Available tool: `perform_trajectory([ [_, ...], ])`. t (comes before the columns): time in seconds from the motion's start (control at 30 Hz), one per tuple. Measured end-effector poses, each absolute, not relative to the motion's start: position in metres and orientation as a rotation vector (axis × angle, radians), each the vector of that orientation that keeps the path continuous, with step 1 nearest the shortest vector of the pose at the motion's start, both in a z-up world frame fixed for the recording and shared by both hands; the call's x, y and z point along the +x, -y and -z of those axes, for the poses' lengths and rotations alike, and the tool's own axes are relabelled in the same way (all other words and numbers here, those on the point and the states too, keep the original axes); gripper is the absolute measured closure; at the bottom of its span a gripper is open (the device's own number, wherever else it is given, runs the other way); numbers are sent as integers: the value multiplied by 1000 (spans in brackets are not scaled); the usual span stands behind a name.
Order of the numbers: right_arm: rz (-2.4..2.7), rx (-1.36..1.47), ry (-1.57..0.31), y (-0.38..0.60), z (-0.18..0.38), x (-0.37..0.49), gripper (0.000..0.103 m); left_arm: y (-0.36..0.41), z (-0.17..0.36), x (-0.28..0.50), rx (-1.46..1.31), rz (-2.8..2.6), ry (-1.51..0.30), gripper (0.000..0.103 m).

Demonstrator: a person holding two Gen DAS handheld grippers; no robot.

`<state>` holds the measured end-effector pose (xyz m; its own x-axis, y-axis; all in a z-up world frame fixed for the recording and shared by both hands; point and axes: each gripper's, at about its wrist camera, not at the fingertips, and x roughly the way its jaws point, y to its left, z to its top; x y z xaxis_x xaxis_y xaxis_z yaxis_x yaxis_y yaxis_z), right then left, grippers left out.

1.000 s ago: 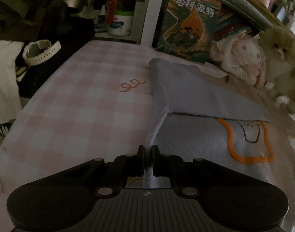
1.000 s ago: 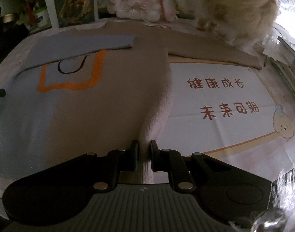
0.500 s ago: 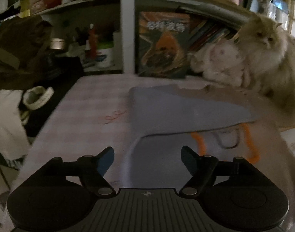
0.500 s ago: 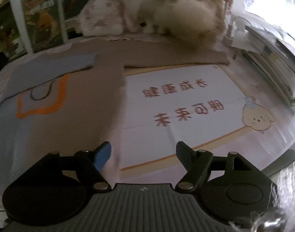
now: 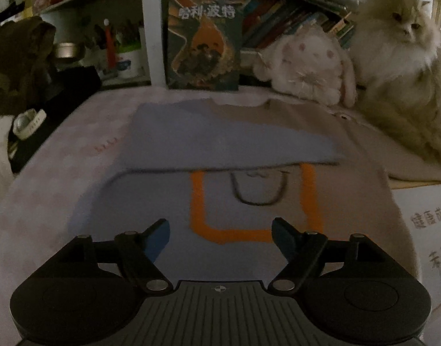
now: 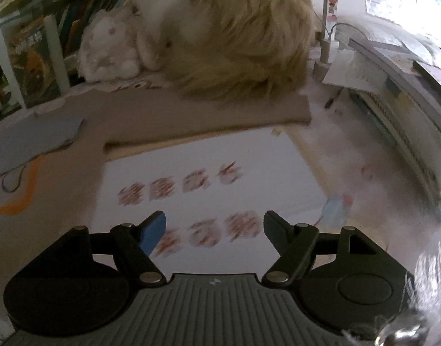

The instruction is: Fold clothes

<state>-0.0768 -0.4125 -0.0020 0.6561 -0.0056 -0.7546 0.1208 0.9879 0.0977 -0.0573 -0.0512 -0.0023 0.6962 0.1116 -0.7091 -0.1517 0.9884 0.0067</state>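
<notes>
The left gripper (image 5: 220,230) hovers above the sweater (image 5: 168,201) with its fingers (image 5: 155,238) spread wide apart and nothing between them. The sweater lies flat on the table (image 5: 47,178), which is covered with a pale checked cloth; its blue half is toward the left and its tan half toward the right, with an orange outlined square (image 5: 252,201) on the chest. The blue sleeve (image 5: 220,141) is folded across the upper chest, its lower edge covering the top of the orange outline. Behind the sweater a book (image 5: 204,49) with a dark cover stands upright against the shelf, a white plush rabbit (image 5: 307,66) sits just beside it, and a long-haired cat (image 5: 402,66) sits to the right of the rabbit (facing the camera in the left wrist view, seen from behind in the right one). A white watch (image 5: 28,119) lies off the left edge of the table. The right gripper (image 6: 214,230) also has its fingers (image 6: 152,232) wide apart and empty, and hangs above a white sheet (image 6: 209,173) printed with red characters, which are blurred here. The tan sleeve (image 6: 209,112) stretches out straight to the right along the far edge of that sheet, its cuff end lying near the cat (image 6: 235,28), whose fur rests on or just behind it. The sweater's body (image 6: 47,187) shows at the left of this view, beside the sheet.
</notes>
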Motion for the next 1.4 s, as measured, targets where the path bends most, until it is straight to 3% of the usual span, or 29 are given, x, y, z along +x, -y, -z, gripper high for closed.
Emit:
perform_trajectory([
  [0.17,34,151,-872,470,8,-39,33,85,7,-65,-86,-230,-818,22],
  [0.33,-4,194,-899,516,11,3,49,110,10,-81,-63,-297,-842,22],
  [0.7,5,257,-933,550,21,65,63,115,3,-104,-88,-440,-857,22],
  [1.0,45,138,-934,544,26,69,72,116,4,-107,-100,-474,-862,22],
  [1.1,60,112,-930,541,26,69,68,119,4,-109,-97,-469,-854,22],
  [1.17,41,125,-927,542,26,69,76,120,4,-110,-96,-466,-852,22],
  [1.23,4,127,-932,540,25,69,91,119,5,-111,-103,-466,-853,22],
  [1.4,-68,210,-924,542,16,66,94,118,3,-113,-112,-470,-839,22],
])
